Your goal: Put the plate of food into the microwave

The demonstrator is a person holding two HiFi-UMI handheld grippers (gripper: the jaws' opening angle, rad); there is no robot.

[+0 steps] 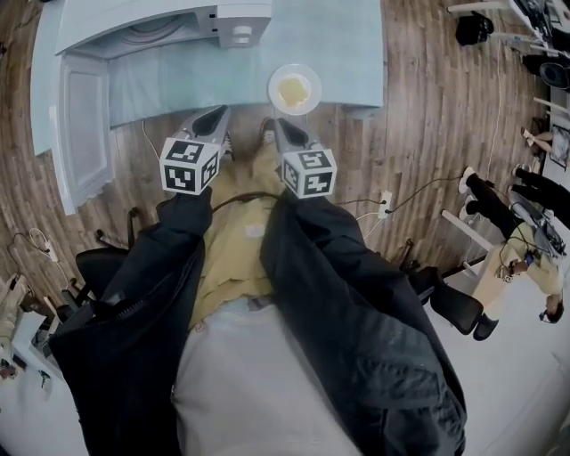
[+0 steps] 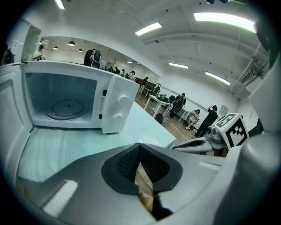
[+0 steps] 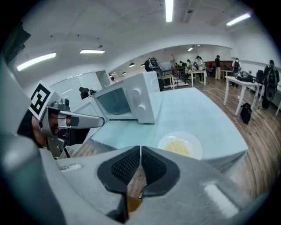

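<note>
A white plate of yellow food (image 1: 295,89) (image 3: 180,146) sits near the front edge of the pale blue table (image 1: 338,53). The white microwave (image 1: 169,22) (image 2: 70,99) (image 3: 129,103) stands at the table's left with its door (image 1: 83,134) swung wide open and its turntable showing inside. My left gripper (image 1: 216,118) (image 2: 139,151) and my right gripper (image 1: 283,130) (image 3: 140,154) are both shut and empty, held side by side just short of the table's front edge. The right one is closest to the plate, just below it in the head view.
Wooden floor surrounds the table. Cables and a power strip (image 1: 385,203) lie on the floor to the right. Office chairs (image 1: 454,307) stand near me, and people (image 1: 525,258) sit and stand at desks further off.
</note>
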